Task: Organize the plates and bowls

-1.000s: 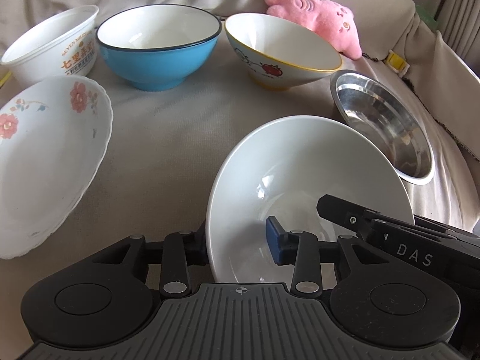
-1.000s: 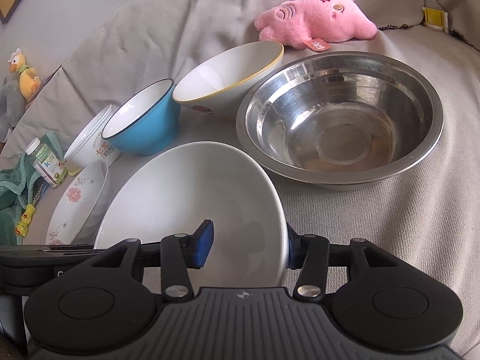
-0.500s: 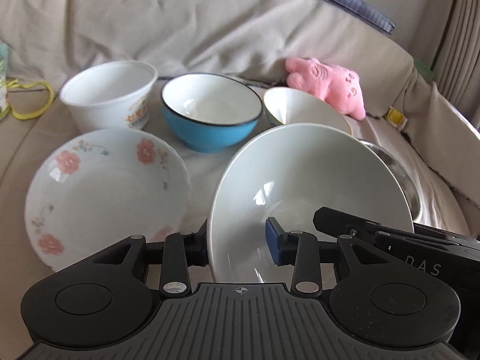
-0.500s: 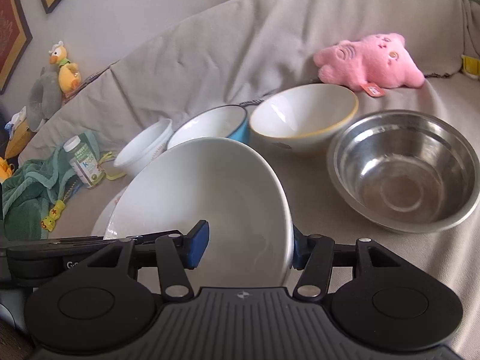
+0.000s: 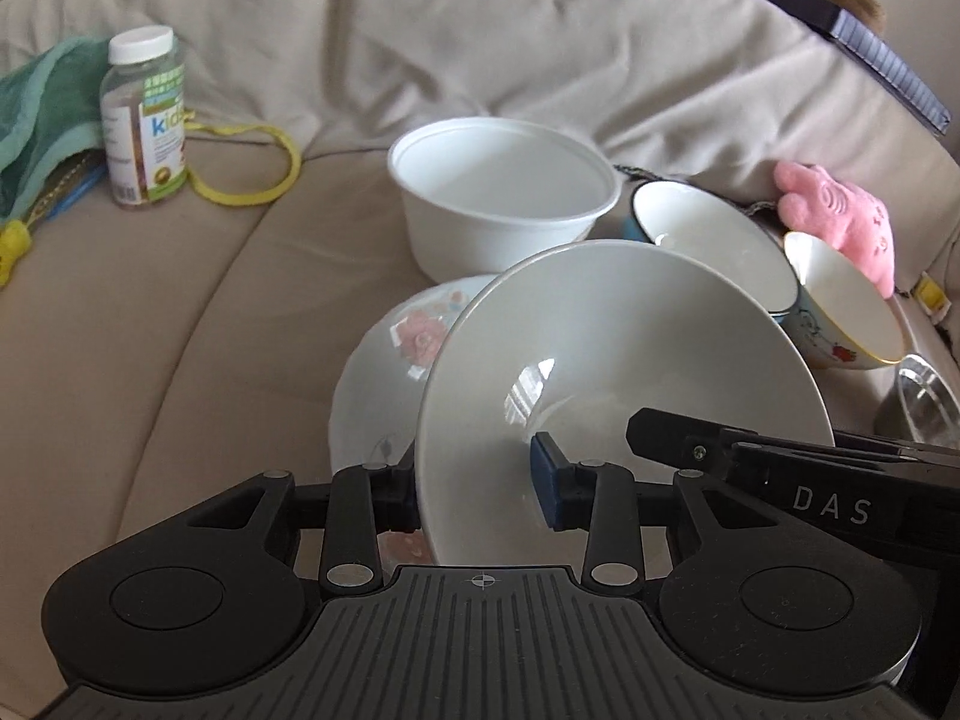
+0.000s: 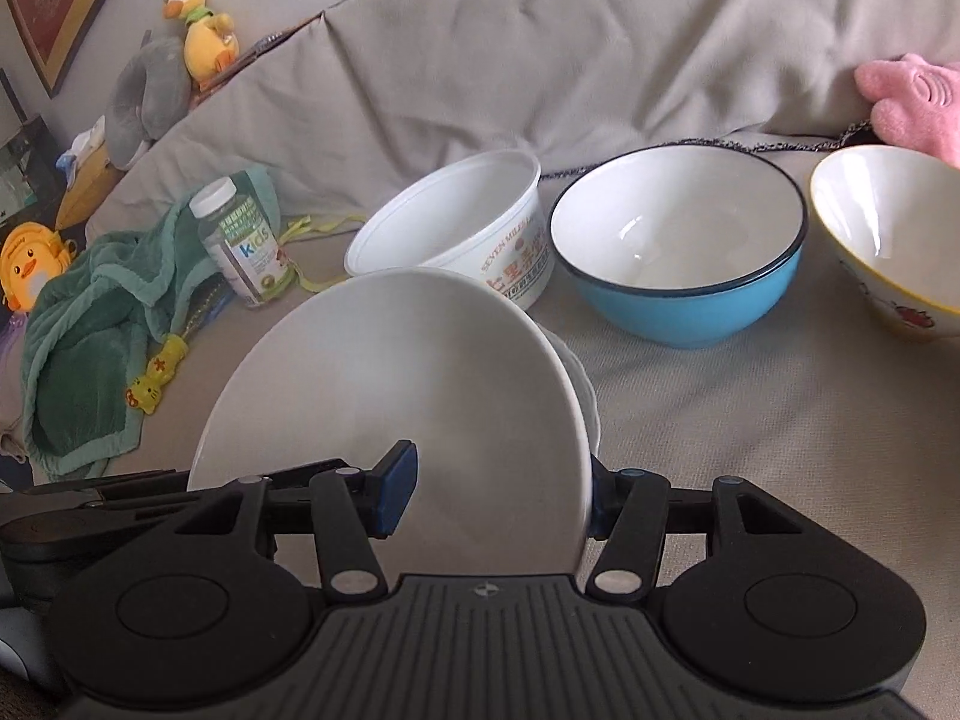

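Both grippers are shut on the rim of one plain white bowl (image 5: 624, 360), held tilted above the sofa. My left gripper (image 5: 474, 486) pinches its near rim; my right gripper (image 6: 498, 498) pinches the opposite rim of the same bowl (image 6: 408, 384). The bowl hangs over a floral plate (image 5: 396, 354), mostly hidden behind it. Behind stand a white printed tub (image 6: 468, 222), a blue bowl (image 6: 678, 246) and a yellow-rimmed bowl (image 6: 888, 228). A steel bowl (image 5: 924, 408) shows at the right edge of the left wrist view.
A vitamin bottle (image 5: 144, 114) and a green cloth (image 6: 102, 324) lie on the left of the beige sofa seat (image 5: 150, 330). A pink plush toy (image 5: 840, 216) sits against the backrest. Stuffed toys (image 6: 198, 24) sit on the sofa's top edge.
Both grippers have carried the white bowl leftward, away from the steel bowl. It now hangs over the floral plate. The bottle and green cloth have come into view.
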A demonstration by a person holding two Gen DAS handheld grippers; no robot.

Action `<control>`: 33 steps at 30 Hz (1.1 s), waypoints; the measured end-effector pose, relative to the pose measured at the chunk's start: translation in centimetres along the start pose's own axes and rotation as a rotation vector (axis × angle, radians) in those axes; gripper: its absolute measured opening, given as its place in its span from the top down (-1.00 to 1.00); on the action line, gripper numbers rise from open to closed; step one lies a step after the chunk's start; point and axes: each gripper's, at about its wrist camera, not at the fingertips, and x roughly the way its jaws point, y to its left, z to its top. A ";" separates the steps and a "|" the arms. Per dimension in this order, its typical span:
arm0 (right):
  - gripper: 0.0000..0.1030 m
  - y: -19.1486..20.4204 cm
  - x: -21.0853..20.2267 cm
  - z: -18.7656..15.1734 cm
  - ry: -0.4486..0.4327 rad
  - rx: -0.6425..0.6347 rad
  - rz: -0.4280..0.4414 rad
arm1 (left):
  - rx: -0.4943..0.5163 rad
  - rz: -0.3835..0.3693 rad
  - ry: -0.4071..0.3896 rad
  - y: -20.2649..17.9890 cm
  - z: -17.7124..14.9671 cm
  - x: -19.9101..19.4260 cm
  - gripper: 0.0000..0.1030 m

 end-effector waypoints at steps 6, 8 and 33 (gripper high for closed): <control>-0.07 0.3 2.0 0.2 0.055 -0.021 -0.015 | -0.039 0.019 0.030 1.2 -0.4 1.3 0.26; -0.07 0.5 2.7 0.4 0.080 -0.031 -0.021 | -0.055 0.025 0.037 1.7 -0.5 1.7 0.28; -0.10 2.5 -0.4 2.0 -0.017 -0.225 -0.146 | -0.208 0.000 -0.089 5.0 1.4 -1.5 0.65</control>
